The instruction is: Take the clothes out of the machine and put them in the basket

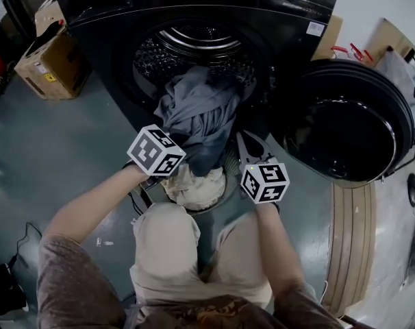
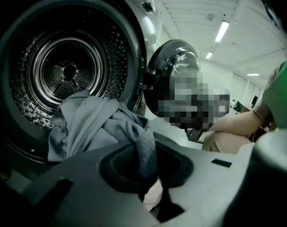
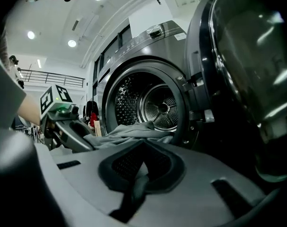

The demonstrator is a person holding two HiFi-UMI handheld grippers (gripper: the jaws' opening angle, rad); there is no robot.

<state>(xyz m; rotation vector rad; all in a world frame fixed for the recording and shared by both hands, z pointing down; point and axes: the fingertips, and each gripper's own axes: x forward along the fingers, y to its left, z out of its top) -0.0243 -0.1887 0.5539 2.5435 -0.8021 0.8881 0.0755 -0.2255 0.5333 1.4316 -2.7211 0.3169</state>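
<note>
Grey clothes (image 1: 200, 115) hang from the drum (image 1: 194, 41), clamped in the fingers of the left gripper (image 2: 146, 174). The basket (image 1: 222, 201) sits just below them. Fingers of the right gripper (image 3: 136, 188) are together, empty.

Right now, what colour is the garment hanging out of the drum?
The garment is plain grey, no pattern; it shows best in the left gripper view.

grey, faintly shiny floor (image 1: 77, 139), with cardboard boxes (image 1: 53, 64) at the upper left. white panelled ceiling (image 2: 195, 4) with bright strip lights (image 2: 222, 31) at the upper right. railing (image 3: 53, 76) at the far left.
</note>
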